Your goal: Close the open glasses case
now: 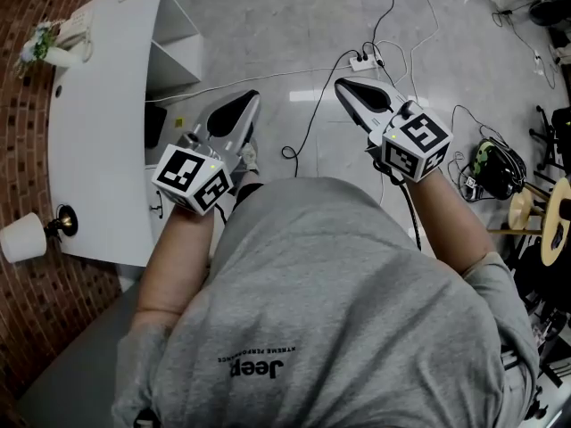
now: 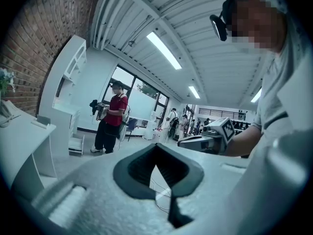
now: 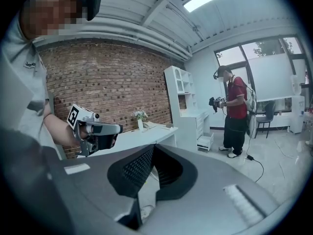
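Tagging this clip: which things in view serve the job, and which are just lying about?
Job: left gripper, right gripper, both shut, empty; no glasses case visible.
Lying about: white desk, flower vase, lamp, power strip, floor cable.

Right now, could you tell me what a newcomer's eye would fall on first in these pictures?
Two marker-cubed grippers are held out over the grey floor: the left gripper and the right gripper, both shut and empty. A white desk stands at the left against a brick wall, and a person in a red shirt stands further back in both gripper views. No glasses case shows anywhere.
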{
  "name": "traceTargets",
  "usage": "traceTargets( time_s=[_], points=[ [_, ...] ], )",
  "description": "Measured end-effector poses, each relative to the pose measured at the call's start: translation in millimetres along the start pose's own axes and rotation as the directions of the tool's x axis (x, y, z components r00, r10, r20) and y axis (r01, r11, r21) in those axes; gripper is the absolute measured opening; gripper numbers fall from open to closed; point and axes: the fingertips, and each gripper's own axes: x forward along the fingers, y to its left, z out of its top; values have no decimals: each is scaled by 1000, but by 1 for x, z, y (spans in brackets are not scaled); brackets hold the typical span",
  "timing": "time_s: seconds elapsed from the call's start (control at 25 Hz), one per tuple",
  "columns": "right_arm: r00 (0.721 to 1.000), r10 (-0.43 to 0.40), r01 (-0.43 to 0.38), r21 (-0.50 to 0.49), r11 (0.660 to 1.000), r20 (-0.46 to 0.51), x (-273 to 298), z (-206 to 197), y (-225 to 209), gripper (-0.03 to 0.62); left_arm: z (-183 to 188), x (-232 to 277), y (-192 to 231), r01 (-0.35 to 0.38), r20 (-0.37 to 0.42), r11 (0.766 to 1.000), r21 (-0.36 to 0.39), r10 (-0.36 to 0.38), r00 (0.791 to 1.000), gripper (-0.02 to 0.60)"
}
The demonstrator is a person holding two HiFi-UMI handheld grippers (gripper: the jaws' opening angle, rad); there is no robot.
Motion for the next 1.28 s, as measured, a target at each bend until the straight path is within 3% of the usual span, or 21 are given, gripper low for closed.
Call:
traceTargets(
  time_s=[0.64,0.88,1.28],
  points=[
    [997,-63,62,37,997,44,229,87,-43,9,68,35,230,175,-64,985,8,-174,983,-3],
    [996,-87,86,38,996,34,280,108,-64,9,80,37,288,179,-63,984,-10,-180,982,-3],
    [999,-43,42,30,999,25,336,137,-105,9,98,49,350,101,-35,994,-32,-102,994,-3]
  ],
)
